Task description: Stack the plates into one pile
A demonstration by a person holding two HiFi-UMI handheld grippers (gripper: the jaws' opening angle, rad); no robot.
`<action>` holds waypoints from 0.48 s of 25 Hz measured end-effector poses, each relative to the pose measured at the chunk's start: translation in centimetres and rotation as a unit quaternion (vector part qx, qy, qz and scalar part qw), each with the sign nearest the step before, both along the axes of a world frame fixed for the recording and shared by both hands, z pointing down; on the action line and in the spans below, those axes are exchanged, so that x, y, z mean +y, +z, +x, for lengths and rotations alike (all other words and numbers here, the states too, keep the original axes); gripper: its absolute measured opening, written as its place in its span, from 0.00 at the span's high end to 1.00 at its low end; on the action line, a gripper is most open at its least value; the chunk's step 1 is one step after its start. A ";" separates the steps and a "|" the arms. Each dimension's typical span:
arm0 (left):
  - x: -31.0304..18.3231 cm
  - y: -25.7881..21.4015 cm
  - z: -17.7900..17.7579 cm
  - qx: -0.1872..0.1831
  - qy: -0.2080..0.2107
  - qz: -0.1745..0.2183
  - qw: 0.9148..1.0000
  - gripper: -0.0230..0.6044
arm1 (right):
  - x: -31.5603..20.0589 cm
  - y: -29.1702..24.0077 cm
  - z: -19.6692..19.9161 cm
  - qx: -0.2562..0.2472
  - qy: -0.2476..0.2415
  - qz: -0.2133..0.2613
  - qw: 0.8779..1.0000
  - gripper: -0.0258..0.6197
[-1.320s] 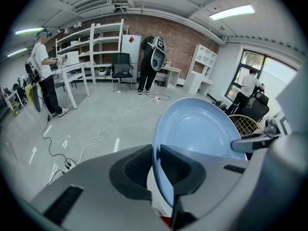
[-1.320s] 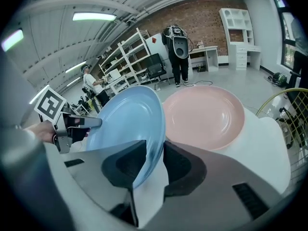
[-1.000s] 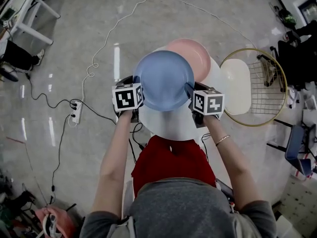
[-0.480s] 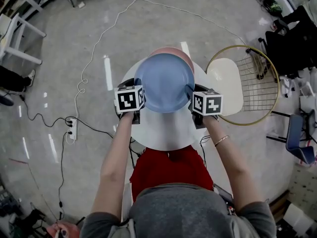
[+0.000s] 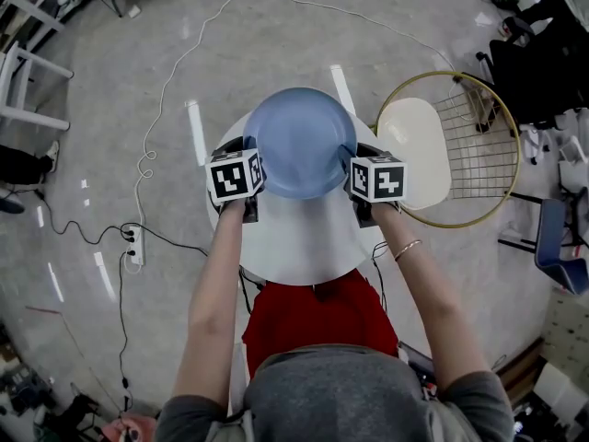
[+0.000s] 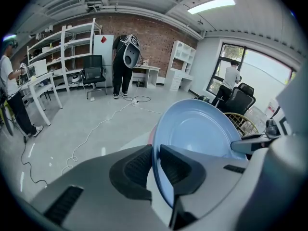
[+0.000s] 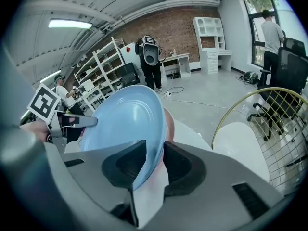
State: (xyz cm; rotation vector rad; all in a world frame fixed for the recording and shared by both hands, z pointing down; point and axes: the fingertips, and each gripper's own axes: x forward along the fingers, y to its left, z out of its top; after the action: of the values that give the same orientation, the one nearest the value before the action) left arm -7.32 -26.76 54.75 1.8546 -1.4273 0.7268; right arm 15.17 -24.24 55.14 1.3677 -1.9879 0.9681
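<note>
Head view: left tool point(image 5: 249, 157) and right tool point(image 5: 353, 160) tight on opposite rims of blue plate point(image 5: 299, 141); jaws narrowly apart

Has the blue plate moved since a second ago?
Yes. The blue plate has travelled across the white table toward its far side and now covers the pink plate, which earlier showed past its far-right edge.

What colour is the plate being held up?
The plate is light blue, clearest in the head view.
</note>
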 end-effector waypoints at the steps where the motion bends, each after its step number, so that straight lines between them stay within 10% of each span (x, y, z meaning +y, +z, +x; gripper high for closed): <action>1: -0.3 0.1 0.1 -0.001 0.000 0.000 1.000 0.86 | -0.3 0.3 0.1 0.002 -0.002 0.000 1.000 0.77; 12: -0.8 2.3 0.4 -0.012 -0.009 -0.012 1.000 0.86 | -1.9 2.5 0.4 0.030 -0.011 0.002 0.999 0.77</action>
State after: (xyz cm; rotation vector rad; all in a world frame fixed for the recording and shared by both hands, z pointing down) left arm -6.95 -27.58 57.03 1.8174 -1.4430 0.7564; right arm 15.58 -26.17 57.63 1.3586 -1.9581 0.9033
